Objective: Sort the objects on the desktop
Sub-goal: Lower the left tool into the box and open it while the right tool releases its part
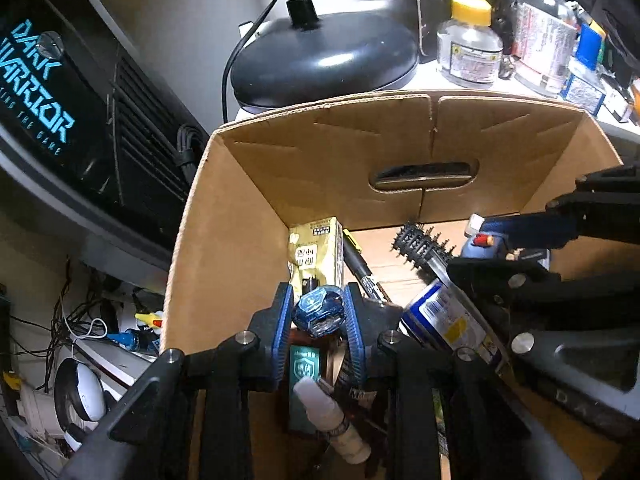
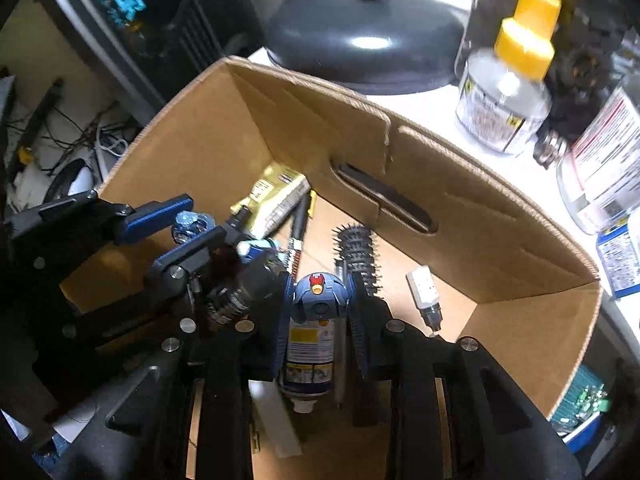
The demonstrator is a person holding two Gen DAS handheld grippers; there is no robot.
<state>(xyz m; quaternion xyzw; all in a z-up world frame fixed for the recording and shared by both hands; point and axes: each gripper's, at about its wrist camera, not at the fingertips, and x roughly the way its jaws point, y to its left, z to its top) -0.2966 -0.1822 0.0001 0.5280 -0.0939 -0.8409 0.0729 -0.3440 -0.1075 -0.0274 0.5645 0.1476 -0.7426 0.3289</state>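
Both hand-held grippers pointed steeply down into an open cardboard box (image 1: 224,208) that stood on the white counter (image 2: 516,168).

The left hand-held gripper (image 1: 318,314) had its jaws set narrow and clamped on a small clear blue toy piece (image 1: 319,312), the blue pads pressing it from both sides. It hung over the left half of the box. Below it lay a dark green packet (image 1: 303,372) and a white tube (image 1: 332,420).

The right hand-held gripper (image 2: 320,300) was likewise narrow and gripped a small blue toy head (image 2: 319,298) with a red and yellow crest. It hung just above a blue and white spray can (image 2: 306,360) that lay on the box floor.

Further in the box lay a gold snack packet (image 1: 316,254) leaning in the far left corner, a black marker (image 1: 362,268) beside it, a round bristle hairbrush (image 2: 354,250) and a small dropper bottle (image 2: 426,294) near the right wall.

Behind the box on the counter stood a dark round lamp base (image 1: 324,64), a clear bottle with a yellow cap (image 1: 470,40) and other bottles. To the left was a black computer case (image 1: 60,92) with blue lettering.
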